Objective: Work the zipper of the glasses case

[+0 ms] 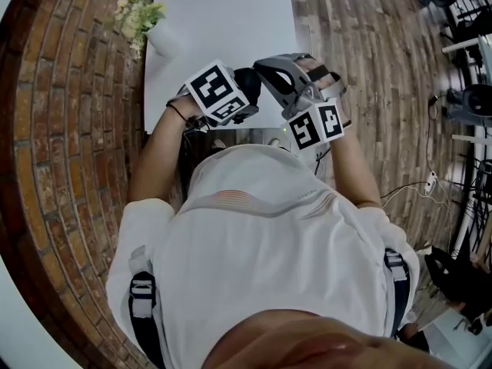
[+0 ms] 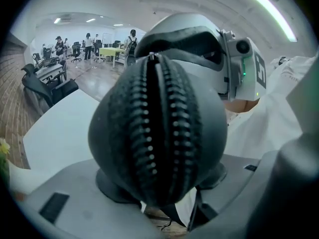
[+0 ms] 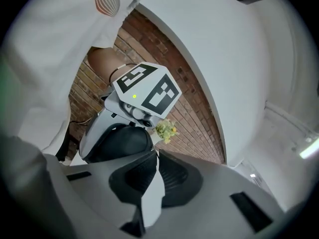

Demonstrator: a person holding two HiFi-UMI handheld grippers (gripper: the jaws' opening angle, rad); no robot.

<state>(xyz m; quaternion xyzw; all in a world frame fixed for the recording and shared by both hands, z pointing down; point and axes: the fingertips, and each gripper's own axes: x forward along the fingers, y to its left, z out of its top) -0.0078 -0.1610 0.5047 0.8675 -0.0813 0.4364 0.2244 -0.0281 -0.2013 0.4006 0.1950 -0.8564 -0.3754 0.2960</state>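
**Legend.** No words, numerals or brand names were legible in any view. The only signs were black-and-white square coded markers. They stood on the faces of the white left marker cube (image 1: pixel 219 92), carried by the left tongs (image 2: pixel 164 183), and of the white right marker cube (image 1: pixel 317 125), carried by the right tongs (image 3: pixel 152 158). Their blocky patterns loosely resembled figures but gave no readable character. The left marker cube appeared again in the right gripper view, and one face of the right marker cube in the left gripper view, equally unreadable.
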